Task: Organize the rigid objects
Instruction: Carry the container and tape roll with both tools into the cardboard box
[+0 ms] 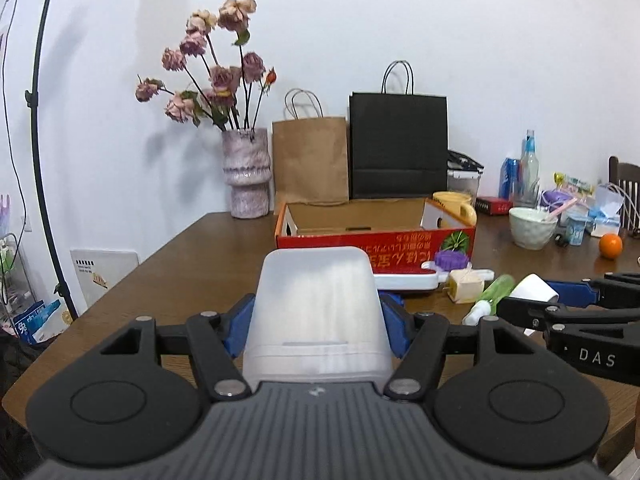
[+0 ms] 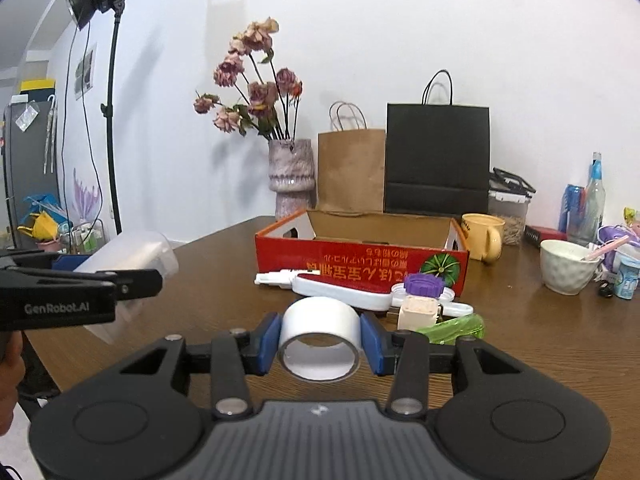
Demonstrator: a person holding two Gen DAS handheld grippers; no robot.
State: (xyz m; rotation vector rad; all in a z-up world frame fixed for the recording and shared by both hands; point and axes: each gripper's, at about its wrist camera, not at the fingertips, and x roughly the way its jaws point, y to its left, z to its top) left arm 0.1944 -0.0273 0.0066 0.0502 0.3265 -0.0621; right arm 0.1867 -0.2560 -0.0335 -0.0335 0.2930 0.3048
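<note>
Translucent white plastic fills the gap between your left gripper's (image 1: 318, 320) blue pads: you are pinching a frosted plastic container (image 1: 320, 312), held clear above the wooden table (image 1: 180, 280). Your right gripper (image 2: 319, 338) is clamped on a roll of white tape (image 2: 320, 336), its hollow core facing the camera, with a blue pad pressed against each side of the roll. From the right wrist view, the left gripper and its container (image 2: 132, 256) sit off to the left, and part of your hand (image 2: 10, 364) shows at the frame edge. Ahead of both grippers stands an open red cardboard box (image 2: 360, 260), with nothing visible inside from this low angle. Just in front of the box lie the loose items: a white and red flat tool (image 2: 344, 290), a purple lid (image 2: 424, 283) on a white base, a small cream cube-shaped piece (image 2: 418, 312), and a green spray bottle (image 2: 456, 328) lying on its side. Behind the box stand a speckled vase (image 2: 290, 176) of dried roses, a brown paper bag (image 2: 352, 172) and a black paper bag (image 2: 438, 156). To the right, a yellow mug (image 2: 484, 236) is beside the box and a white bowl (image 2: 568, 266) stands farther off.
</note>
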